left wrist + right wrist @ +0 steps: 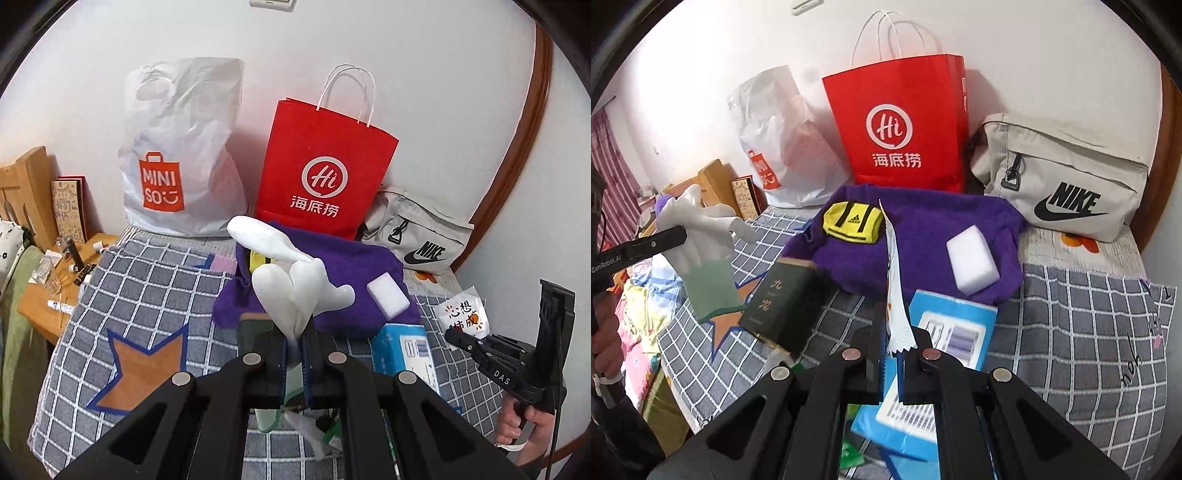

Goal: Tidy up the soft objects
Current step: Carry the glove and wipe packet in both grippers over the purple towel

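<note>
My left gripper (pixel 295 350) is shut on a white glove with a green cuff (pixel 291 284), held above the bed; the glove also shows in the right wrist view (pixel 698 236). My right gripper (pixel 892 354) is shut on a thin white sachet (pixel 895 280), seen edge-on; the same sachet (pixel 461 312) shows flat beside that gripper (pixel 458 338) in the left wrist view. A purple towel (pixel 923 229) lies on the bed. On it are a yellow Adidas pouch (pixel 853 221) and a white sponge block (pixel 973 260).
A white Miniso bag (pixel 177 155), a red paper bag (pixel 325 166) and a grey Nike bag (pixel 1067 184) stand against the wall. A dark green box (pixel 786 299) and a blue packet (pixel 945 339) lie on the checked bedspread (pixel 140 295). A cluttered wooden bedside table (pixel 44 295) is left.
</note>
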A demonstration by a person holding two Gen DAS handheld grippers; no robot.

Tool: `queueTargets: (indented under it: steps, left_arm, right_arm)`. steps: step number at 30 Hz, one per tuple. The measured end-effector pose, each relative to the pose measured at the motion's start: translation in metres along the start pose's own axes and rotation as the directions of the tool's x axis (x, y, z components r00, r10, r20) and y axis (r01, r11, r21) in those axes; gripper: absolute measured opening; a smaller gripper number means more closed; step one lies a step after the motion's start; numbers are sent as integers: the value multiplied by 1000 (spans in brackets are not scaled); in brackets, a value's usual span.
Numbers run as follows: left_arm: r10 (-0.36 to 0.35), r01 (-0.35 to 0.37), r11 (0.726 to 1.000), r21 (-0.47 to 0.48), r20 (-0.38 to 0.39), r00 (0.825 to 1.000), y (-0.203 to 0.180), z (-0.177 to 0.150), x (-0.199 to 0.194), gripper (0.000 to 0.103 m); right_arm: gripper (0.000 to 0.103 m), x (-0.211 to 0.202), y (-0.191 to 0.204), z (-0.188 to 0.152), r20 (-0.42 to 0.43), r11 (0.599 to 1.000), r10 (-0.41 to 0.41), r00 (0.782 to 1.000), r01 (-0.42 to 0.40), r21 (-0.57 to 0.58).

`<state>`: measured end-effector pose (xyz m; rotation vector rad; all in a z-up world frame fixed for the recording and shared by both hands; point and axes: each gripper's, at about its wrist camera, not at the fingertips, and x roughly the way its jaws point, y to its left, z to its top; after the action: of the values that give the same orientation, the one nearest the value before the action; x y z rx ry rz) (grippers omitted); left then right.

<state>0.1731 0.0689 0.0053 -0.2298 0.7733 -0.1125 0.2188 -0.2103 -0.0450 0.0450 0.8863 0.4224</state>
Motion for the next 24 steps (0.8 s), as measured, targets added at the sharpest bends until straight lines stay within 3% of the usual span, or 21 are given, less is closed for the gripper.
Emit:
queueTargets:
  steps: [14,24]
  left_arm:
    - [-23,23,1000,6,-3,1000,1,33,44,7]
    - [-70,71,996,46,-33,997,-13,57,89,7]
  right_arm:
    - [5,55,-25,36,-50,1000,-7,999,8,9]
    - [5,98,-43,41,-109,1000,-3,994,4,14]
